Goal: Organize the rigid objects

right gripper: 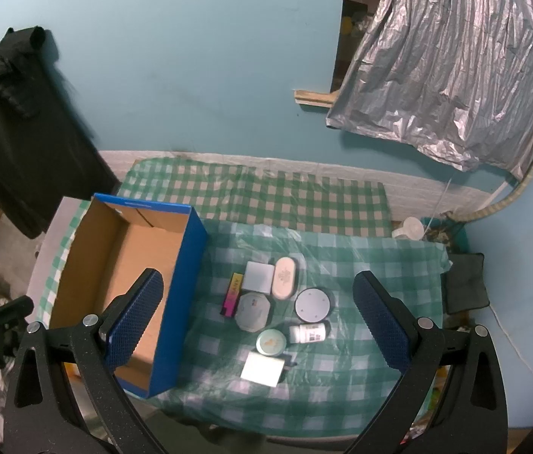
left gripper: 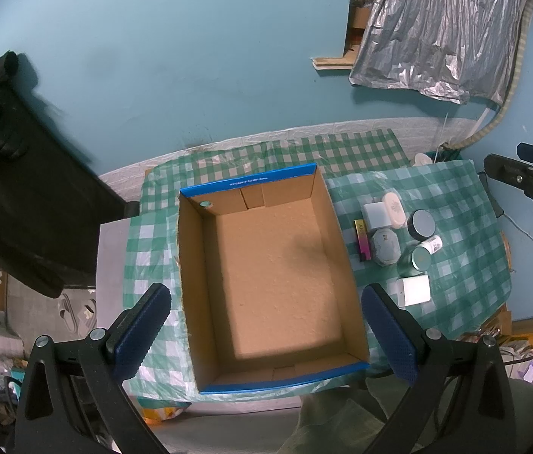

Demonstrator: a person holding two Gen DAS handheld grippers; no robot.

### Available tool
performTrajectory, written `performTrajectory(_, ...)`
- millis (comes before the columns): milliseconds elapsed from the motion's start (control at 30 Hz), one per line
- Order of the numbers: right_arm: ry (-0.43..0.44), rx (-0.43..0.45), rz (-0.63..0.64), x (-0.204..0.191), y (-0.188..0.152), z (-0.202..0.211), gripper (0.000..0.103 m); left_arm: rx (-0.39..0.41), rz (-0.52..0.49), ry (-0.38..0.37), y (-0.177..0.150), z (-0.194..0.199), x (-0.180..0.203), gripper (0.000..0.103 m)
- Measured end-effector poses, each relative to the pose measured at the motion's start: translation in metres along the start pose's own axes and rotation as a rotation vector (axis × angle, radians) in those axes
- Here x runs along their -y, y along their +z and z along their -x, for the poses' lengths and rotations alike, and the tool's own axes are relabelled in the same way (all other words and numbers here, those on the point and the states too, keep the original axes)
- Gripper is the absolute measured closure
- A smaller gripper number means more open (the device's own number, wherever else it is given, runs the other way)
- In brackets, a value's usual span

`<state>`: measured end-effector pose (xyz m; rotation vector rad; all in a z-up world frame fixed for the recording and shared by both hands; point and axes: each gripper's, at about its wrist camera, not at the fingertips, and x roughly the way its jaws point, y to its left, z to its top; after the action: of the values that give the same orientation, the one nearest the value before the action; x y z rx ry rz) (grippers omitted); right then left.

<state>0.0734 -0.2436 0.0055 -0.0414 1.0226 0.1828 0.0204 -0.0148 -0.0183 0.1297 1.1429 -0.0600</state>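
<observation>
At the far left a black garment [right gripper: 20, 128] hangs against the blue wall, and below it the left gripper [left gripper: 266, 335] hovers over an open cardboard shoebox [left gripper: 205, 299] with blue outer walls – its jaws spread wide, nothing between them, and the brown box floor bare beneath. The box sits on the left part of a table covered in a green-and-white checked cloth [right gripper: 361, 389]. Just right of the box a cluster of small rigid items lies close together on the cloth: a slim pink-and-black box [right gripper: 230, 298] nearest the shoebox, a pale square box [right gripper: 258, 276] and a white oval case [right gripper: 285, 278] behind it, an octagonal tin [right gripper: 253, 311] touching the slim box, a round grey-lidded jar [right gripper: 313, 305], a small white bottle [right gripper: 308, 333] lying on its side, a teal round tin [right gripper: 271, 342], and a white square box [right gripper: 262, 369] nearest the camera. The right gripper [right gripper: 266, 333] hangs above this cluster – also wide open and holding nothing. Further right, a white cup [right gripper: 410, 228] stands at the table's back edge, and a crinkled silver sheet [right gripper: 444, 72] hangs on the wall above.
</observation>
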Motion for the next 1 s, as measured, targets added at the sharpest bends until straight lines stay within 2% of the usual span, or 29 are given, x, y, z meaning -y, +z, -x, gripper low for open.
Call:
performTrajectory(200, 0.000, -0.003, 0.001, 0.000, 0.000, -0.002, 0.002, -0.002, 0.003, 0.002, 0.000, 0.000, 0.000, 0.001)
performTrajectory(567, 0.001, -0.037, 0.006, 0.009, -0.008, -0.015, 0.002, -0.023, 0.009, 0.026, -0.011, -0.012, -0.023, 0.001)
performTrajectory(800, -0.011, -0.113, 0.006, 0.027, -0.014, -0.037, 0.002, -0.062, 0.043, 0.084, -0.026, -0.035, -0.057, 0.001)
performTrajectory(1000, -0.020, -0.205, 0.007, 0.039, -0.024, -0.069, 0.002, -0.134, 0.063, 0.132, -0.042, -0.061, -0.080, 0.001)
